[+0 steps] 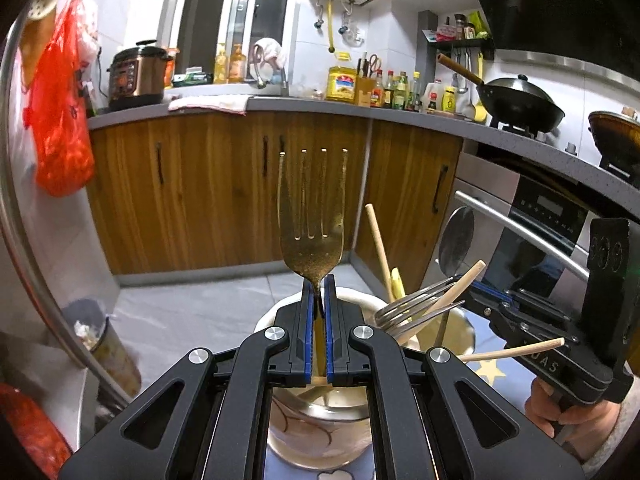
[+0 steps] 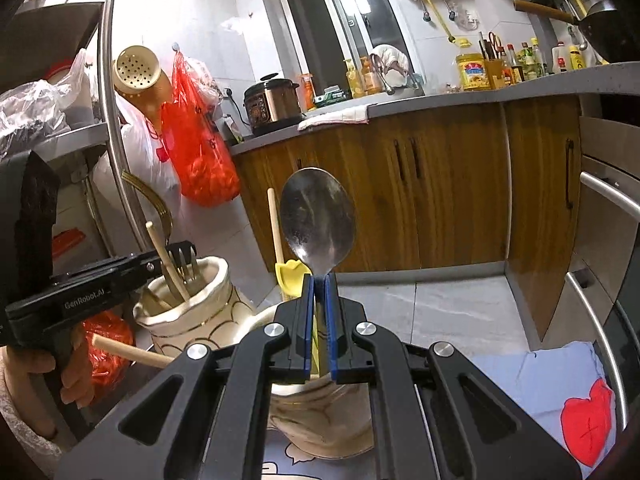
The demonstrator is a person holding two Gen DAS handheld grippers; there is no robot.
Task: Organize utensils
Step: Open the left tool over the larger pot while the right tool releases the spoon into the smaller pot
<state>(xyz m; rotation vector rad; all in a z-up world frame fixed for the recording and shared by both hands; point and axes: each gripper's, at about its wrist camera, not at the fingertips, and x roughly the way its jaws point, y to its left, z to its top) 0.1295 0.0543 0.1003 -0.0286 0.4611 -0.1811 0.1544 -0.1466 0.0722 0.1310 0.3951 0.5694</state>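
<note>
My left gripper [image 1: 319,288] is shut on the neck of a gold fork [image 1: 312,216], tines pointing away, above a cream holder [image 1: 280,312]. To its right a second cream holder [image 1: 456,332] keeps forks, chopsticks and a yellow spatula [image 1: 398,288]. My right gripper [image 2: 319,284] is shut on the neck of a steel spoon [image 2: 318,220], over that second holder [image 2: 320,420]. In the right wrist view the left gripper [image 2: 160,264] reaches in over the first holder [image 2: 192,308], which has chopsticks in it. A loose chopstick [image 2: 132,354] juts out between the holders.
Both holders stand on a blue patterned cloth [image 2: 532,376]. Wooden cabinets [image 1: 224,192] and a grey floor lie ahead, an oven with a bar handle [image 1: 520,232] to the right. A metal rack [image 2: 108,120] and a red bag [image 2: 200,152] stand on the left.
</note>
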